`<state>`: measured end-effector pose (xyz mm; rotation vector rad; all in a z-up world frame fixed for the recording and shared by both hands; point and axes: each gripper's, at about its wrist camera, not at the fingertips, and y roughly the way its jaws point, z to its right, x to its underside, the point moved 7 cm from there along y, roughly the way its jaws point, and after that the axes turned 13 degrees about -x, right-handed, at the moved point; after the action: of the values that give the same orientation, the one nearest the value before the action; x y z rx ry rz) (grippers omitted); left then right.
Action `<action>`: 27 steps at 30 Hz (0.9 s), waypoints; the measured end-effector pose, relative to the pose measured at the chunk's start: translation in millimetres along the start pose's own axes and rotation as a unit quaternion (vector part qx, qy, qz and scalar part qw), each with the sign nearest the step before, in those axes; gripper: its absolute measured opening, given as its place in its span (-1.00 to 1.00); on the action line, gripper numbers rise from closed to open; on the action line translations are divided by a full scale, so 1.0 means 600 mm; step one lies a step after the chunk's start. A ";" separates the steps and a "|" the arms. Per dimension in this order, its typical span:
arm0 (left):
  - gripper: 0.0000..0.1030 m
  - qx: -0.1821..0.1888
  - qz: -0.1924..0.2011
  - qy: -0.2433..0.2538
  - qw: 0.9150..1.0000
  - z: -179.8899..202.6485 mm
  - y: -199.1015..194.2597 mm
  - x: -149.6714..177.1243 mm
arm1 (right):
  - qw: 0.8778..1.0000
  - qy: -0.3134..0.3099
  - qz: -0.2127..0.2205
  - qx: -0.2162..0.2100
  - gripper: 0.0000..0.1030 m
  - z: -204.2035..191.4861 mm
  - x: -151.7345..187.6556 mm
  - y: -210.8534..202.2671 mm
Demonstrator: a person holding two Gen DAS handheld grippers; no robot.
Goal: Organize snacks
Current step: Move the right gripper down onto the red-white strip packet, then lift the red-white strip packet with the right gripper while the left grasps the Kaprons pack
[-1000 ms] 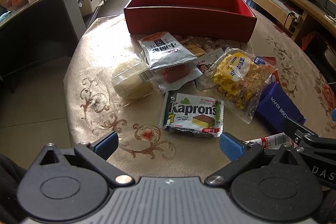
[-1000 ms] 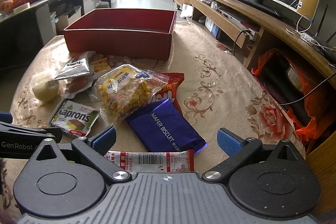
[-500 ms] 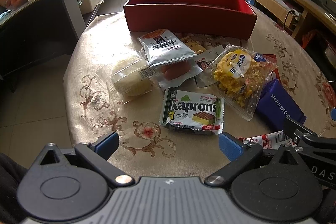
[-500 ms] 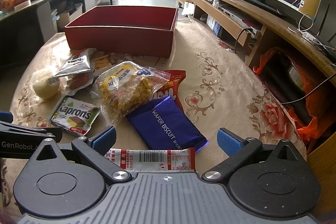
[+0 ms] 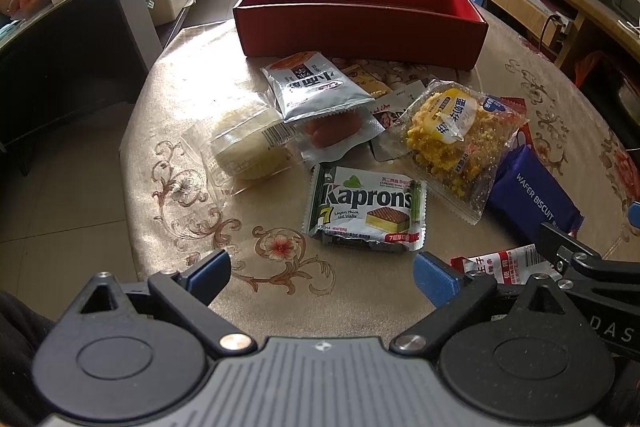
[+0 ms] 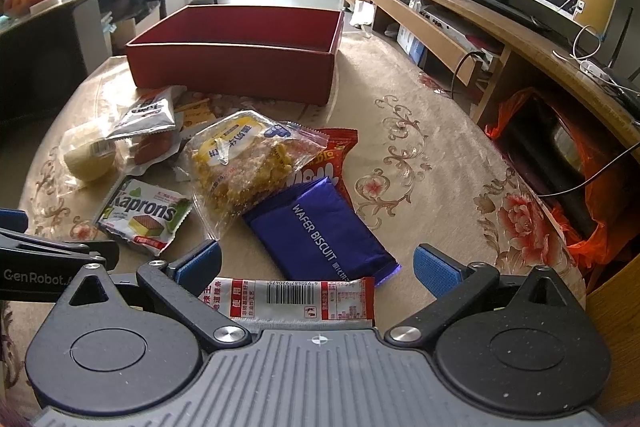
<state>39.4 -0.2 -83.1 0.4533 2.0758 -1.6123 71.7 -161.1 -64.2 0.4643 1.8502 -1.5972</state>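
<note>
We're lining up the first pick: left gripper (image 5: 322, 273) closing on nothing yet, right gripper (image 6: 316, 263) wide and empty, so next we reach the Kaprons wafer pack (image 5: 366, 209) for the red box (image 5: 360, 27).

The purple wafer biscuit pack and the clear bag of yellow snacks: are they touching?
Touching. The right wrist view shows the yellow snack bag with its lower edge lying over the top corner of the purple pack.

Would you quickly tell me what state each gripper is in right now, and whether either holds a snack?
Left gripper: jaws wide apart but closing, nothing between them.
Right gripper: open, holding nothing; the red-and-white snack stick lies beneath it.
</note>
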 end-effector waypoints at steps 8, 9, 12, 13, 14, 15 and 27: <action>0.87 -0.002 -0.004 0.003 1.000 0.001 0.002 0.002 | 1.000 -0.002 -0.006 -0.002 1.00 0.000 0.002 0.002; 0.87 -0.002 -0.004 0.003 1.000 0.001 0.002 0.002 | 1.000 -0.002 -0.007 -0.003 1.00 0.000 0.003 0.002; 0.87 -0.002 -0.007 0.005 1.000 0.001 0.004 0.002 | 1.000 -0.001 -0.009 -0.003 1.00 0.001 0.003 0.004; 0.87 -0.003 -0.008 0.006 1.000 0.002 0.004 0.002 | 1.000 -0.002 -0.009 -0.003 1.00 0.001 0.003 0.004; 0.86 -0.004 -0.008 0.006 1.000 0.002 0.004 0.002 | 1.000 -0.002 -0.010 -0.003 1.00 0.001 0.004 0.005; 0.86 -0.004 -0.008 0.007 1.000 0.002 0.004 0.003 | 1.000 -0.002 -0.012 -0.003 1.00 0.001 0.005 0.005; 0.87 0.018 -0.018 0.020 0.999 0.006 0.004 0.007 | 0.997 -0.045 -0.040 -0.055 1.00 -0.003 0.011 0.000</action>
<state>37.7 -2.9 -88.3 0.4668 2.0977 -1.6760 66.2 -160.3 -68.6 0.2689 1.8966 -1.5332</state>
